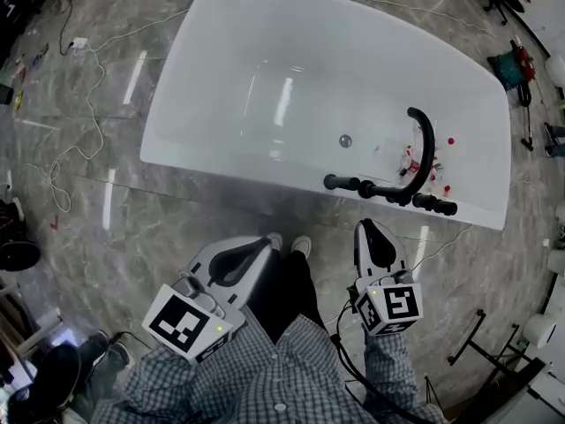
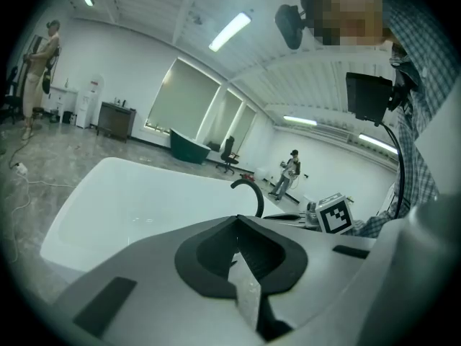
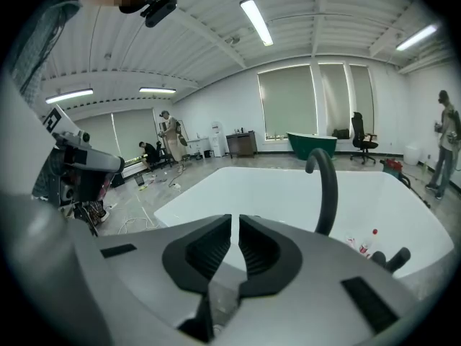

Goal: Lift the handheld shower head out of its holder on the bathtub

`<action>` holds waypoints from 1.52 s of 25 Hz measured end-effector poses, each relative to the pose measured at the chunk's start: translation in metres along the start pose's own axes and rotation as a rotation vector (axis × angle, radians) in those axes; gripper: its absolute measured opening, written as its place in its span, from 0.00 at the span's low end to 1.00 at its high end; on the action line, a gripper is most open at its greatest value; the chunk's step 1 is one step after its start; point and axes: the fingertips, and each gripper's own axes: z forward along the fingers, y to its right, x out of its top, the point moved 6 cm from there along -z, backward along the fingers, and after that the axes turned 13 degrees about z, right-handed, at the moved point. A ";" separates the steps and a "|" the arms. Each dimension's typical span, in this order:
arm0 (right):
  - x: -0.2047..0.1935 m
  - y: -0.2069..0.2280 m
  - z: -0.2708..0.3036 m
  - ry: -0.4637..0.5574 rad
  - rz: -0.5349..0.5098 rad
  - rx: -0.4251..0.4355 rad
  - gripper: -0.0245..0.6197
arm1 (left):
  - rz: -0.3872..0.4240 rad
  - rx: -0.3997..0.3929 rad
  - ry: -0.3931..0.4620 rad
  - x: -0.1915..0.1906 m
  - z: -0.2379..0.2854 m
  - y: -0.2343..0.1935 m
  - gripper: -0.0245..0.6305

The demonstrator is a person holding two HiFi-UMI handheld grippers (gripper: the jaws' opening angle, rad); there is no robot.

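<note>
Shower head [image 1: 436, 204] is sitting untouched in its holder. Left tongs [image 1: 252, 250] and right tongs [image 1: 371, 232] are hovering closed and empty, and probably need opening before reaching.

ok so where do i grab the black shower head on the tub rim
Likely across the slim body of the black rod-shaped handheld shower head, the rightmost fitting on the white bathtub's near rim. Come from the near side with the right gripper, the closest; its jaws are shut, so open them first. The black arched spout stands just left: stay right of it.
</note>
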 end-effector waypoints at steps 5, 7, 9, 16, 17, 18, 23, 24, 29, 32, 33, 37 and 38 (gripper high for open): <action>-0.017 0.015 0.024 -0.033 -0.009 0.006 0.07 | 0.005 0.013 -0.015 -0.010 0.022 -0.012 0.04; -0.020 0.022 0.030 -0.041 -0.018 0.007 0.07 | -0.008 0.012 -0.012 -0.010 0.033 -0.013 0.04; -0.024 0.029 0.036 -0.048 -0.027 0.013 0.07 | -0.015 0.007 -0.012 -0.012 0.043 -0.012 0.04; -0.044 0.052 0.060 -0.096 -0.038 0.053 0.07 | -0.024 0.005 -0.031 -0.029 0.077 -0.008 0.04; -0.046 0.055 0.063 -0.104 -0.040 0.057 0.07 | -0.029 0.008 -0.032 -0.030 0.081 -0.008 0.04; -0.048 0.058 0.067 -0.112 -0.043 0.060 0.07 | -0.033 0.011 -0.034 -0.032 0.084 -0.008 0.04; -0.062 0.072 0.085 -0.150 -0.063 0.078 0.12 | -0.052 0.030 -0.040 -0.041 0.100 -0.011 0.04; -0.065 0.075 0.089 -0.159 -0.066 0.082 0.13 | -0.055 0.033 -0.041 -0.042 0.103 -0.011 0.04; -0.084 0.089 0.107 -0.208 -0.090 0.096 0.14 | -0.074 0.053 -0.041 -0.047 0.116 -0.015 0.04; -0.092 0.092 0.119 -0.224 -0.107 0.109 0.15 | -0.098 0.069 -0.039 -0.050 0.122 -0.018 0.04; -0.094 0.094 0.124 -0.228 -0.114 0.112 0.16 | -0.099 0.072 -0.043 -0.052 0.124 -0.020 0.04; -0.100 0.099 0.138 -0.241 -0.130 0.124 0.17 | -0.103 0.079 -0.051 -0.057 0.132 -0.022 0.04; -0.102 0.101 0.142 -0.244 -0.133 0.128 0.17 | -0.104 0.079 -0.052 -0.058 0.134 -0.021 0.04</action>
